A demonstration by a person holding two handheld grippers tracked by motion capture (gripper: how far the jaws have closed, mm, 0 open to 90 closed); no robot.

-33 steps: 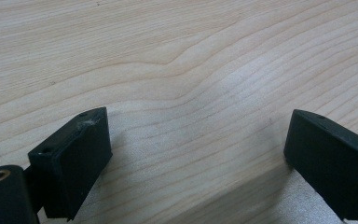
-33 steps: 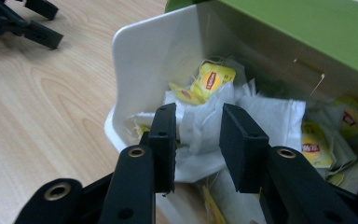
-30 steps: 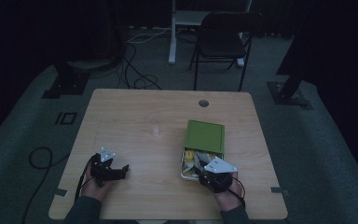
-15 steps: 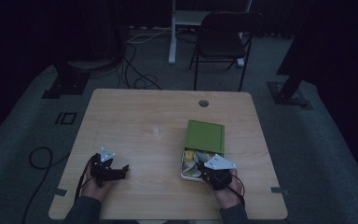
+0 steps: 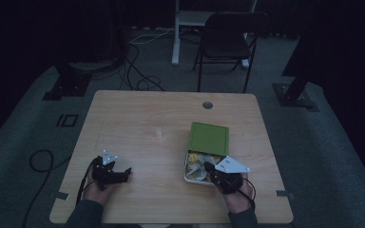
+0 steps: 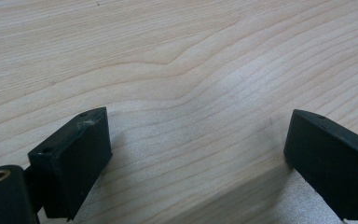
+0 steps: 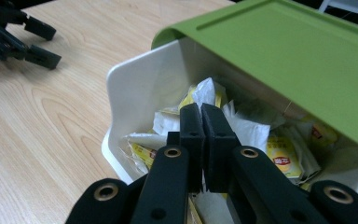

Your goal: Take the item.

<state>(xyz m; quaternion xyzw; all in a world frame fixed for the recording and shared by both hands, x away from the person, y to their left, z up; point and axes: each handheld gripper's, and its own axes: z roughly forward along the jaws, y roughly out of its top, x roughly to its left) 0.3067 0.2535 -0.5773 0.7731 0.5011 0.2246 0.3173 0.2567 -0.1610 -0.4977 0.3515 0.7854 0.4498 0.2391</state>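
A white box with a green lid slid back over its far part stands on the table's right side. It holds several yellow and white tea bags. My right gripper reaches into the box's open near end under the lid. Its jaws have just been closing and now stand shut on a white tea bag whose paper sticks up past the tips. In the high view the right gripper is at the box's near edge. My left gripper rests open on bare wood at the near left, nothing between its pads.
The wooden table has a round cable hole near its far edge and a small clear object at its middle. A black chair stands beyond the table. Cables lie on the floor at the left.
The right gripper has pushed a little further into the box among the tea bags. The left hand and gripper have stayed in place.
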